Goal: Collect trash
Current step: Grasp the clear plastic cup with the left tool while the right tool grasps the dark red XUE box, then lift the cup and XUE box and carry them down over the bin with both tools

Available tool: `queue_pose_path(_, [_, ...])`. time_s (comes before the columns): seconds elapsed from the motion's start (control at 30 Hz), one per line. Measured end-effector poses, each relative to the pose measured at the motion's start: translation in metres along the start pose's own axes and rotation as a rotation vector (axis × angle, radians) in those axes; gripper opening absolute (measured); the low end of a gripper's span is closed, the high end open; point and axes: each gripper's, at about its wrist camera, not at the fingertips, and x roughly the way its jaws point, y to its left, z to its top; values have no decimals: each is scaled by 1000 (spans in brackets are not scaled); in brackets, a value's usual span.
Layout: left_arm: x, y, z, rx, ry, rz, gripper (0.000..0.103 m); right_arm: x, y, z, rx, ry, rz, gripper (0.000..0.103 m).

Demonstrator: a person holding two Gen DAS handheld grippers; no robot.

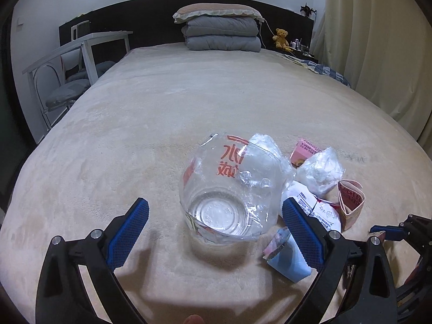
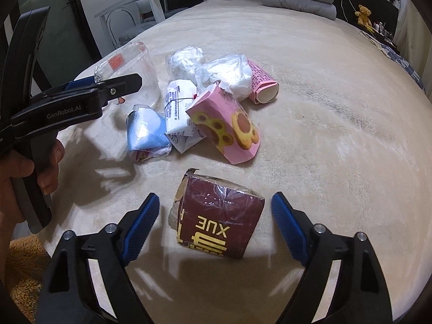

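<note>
Trash pile [image 2: 216,100] on bed [image 2: 324,135], pillows [image 1: 218,13] behind

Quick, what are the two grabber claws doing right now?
Left gripper: open, empty, straddling the clear crumpled plastic cup with red print.
Right gripper: open, empty, straddling the dark red wrapped carton with gold letters.

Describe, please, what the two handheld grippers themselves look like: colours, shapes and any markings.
Both are black plastic frames with silver pivot bolts and two blue fingers with gridded, ridged pads. The left gripper carries white "GenRobot.AI" lettering on its side, seen from the right wrist view. The right gripper looks the same. A bare hand grips the left one's handle.
</note>
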Motion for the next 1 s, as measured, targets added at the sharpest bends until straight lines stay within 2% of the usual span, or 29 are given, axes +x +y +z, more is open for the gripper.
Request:
queue_pose_path(0.07, [3,1,1,-10,-4,-26,95,2,1,1,-5,4,-14,71])
queue_pose_path(0.1, [3,1,2,-15,-11,-33,91,1,2,1,-11,0,-14,64])
queue_pose_path(0.13, [4,1,3,-15,-13,-32,78,1,3,1,-22,-4,-24,64])
queue_pose_path(0.2, [6,1,5,-16,-7,-31,64,-1,6,1,-36,-14,-35,64])
queue_pose_path(0.63, [-18,-3,7,-35,-70,-24,63,-16,9,-3,-38,-62,-34,64])
queue_pose_path(1.0, [-61,-12,1,-73,-132,-57,63,-37,8,-18,-6,-112,-23,64])
